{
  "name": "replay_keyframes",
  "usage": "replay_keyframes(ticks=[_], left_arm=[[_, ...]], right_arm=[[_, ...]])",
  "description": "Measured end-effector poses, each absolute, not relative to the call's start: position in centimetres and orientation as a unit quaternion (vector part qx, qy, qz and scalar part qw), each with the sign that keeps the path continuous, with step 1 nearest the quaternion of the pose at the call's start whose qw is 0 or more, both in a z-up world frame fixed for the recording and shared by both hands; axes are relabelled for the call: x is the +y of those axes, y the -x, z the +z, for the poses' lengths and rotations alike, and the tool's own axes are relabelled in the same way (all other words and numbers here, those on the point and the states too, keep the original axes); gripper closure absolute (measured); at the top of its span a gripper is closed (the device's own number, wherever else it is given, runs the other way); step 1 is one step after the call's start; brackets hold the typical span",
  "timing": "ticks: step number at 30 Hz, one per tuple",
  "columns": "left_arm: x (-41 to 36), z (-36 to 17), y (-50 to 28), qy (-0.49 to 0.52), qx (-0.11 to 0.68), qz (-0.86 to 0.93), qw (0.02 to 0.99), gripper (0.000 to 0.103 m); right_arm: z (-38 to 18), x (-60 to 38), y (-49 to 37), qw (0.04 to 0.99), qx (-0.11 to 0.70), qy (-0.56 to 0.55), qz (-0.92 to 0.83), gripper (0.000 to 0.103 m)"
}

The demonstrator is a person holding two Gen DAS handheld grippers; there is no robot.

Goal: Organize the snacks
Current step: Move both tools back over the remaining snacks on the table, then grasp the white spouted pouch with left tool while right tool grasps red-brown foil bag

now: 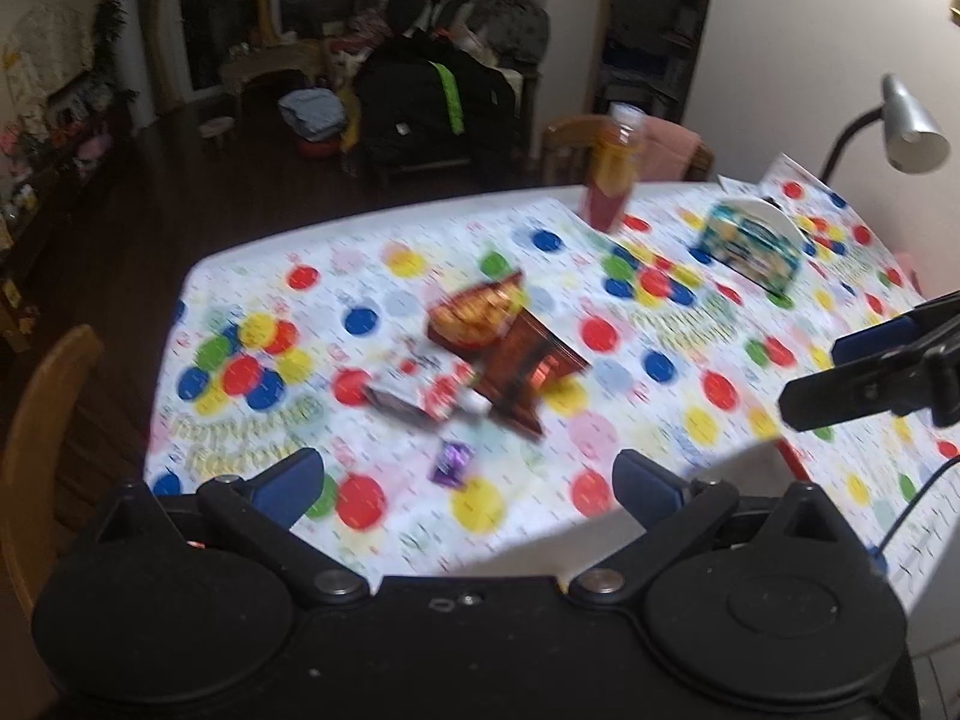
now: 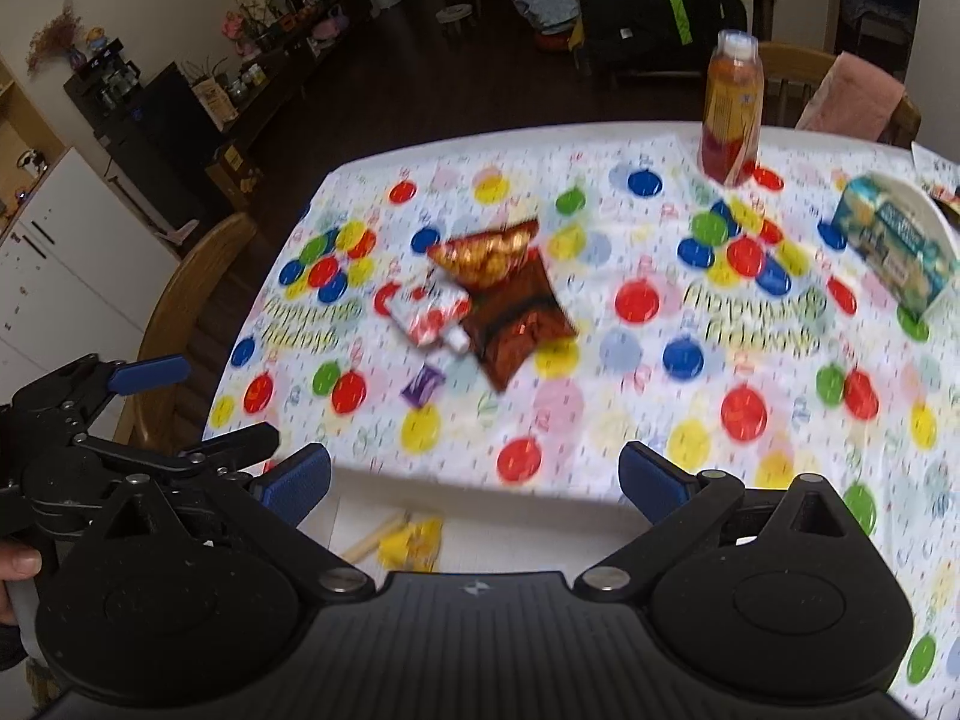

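A dark red chip bag (image 1: 510, 348) (image 2: 504, 294) lies mid-table on the polka-dot cloth. A red-and-white pouch (image 1: 432, 396) (image 2: 429, 312) leans against its left side. A small purple wrapper (image 1: 453, 462) (image 2: 423, 387) lies nearer to me. My left gripper (image 1: 468, 480) (image 2: 198, 408) is open and holds nothing, hovering short of the purple wrapper. My right gripper (image 2: 474, 480) (image 1: 840, 369) is also open and holds nothing. It hangs over a white box (image 2: 510, 510) at the near edge, which holds a yellow snack (image 2: 414, 543).
An orange-red drink bottle (image 1: 612, 174) (image 2: 732, 114) stands at the table's far side. A teal box in a white holder (image 1: 750, 246) (image 2: 894, 246) sits far right. A desk lamp (image 1: 912, 120) leans in at right. Wooden chairs (image 1: 42, 420) (image 2: 192, 300) stand along the left edge.
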State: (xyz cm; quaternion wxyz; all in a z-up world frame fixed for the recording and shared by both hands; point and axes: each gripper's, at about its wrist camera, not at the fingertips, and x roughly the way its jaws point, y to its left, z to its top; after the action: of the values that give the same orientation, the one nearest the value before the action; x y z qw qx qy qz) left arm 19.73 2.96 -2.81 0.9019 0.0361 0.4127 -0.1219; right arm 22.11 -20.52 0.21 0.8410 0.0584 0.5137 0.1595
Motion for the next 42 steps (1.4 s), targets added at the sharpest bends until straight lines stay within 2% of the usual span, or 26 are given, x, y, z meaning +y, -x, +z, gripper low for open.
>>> replay_keyframes(ticks=[11,35,42], left_arm=[[3.8,-4.8,-25.7,-0.067,0.418,-0.103,0.9,0.001],[2.2,-15.6,-35.4,-0.158,0.505,-0.208,0.823,0.002],[1.2,-17.8,-36.5,-0.218,0.518,-0.24,0.791,0.002]], right_arm=[[-0.8,-19.3,-29.8,0.834,0.531,-0.064,0.138,0.0],[-13.0,-17.3,-40.2,0.766,0.629,-0.106,0.086,0.0],[-15.9,-16.8,-42.0,0.753,0.645,-0.098,0.09,0.0]])
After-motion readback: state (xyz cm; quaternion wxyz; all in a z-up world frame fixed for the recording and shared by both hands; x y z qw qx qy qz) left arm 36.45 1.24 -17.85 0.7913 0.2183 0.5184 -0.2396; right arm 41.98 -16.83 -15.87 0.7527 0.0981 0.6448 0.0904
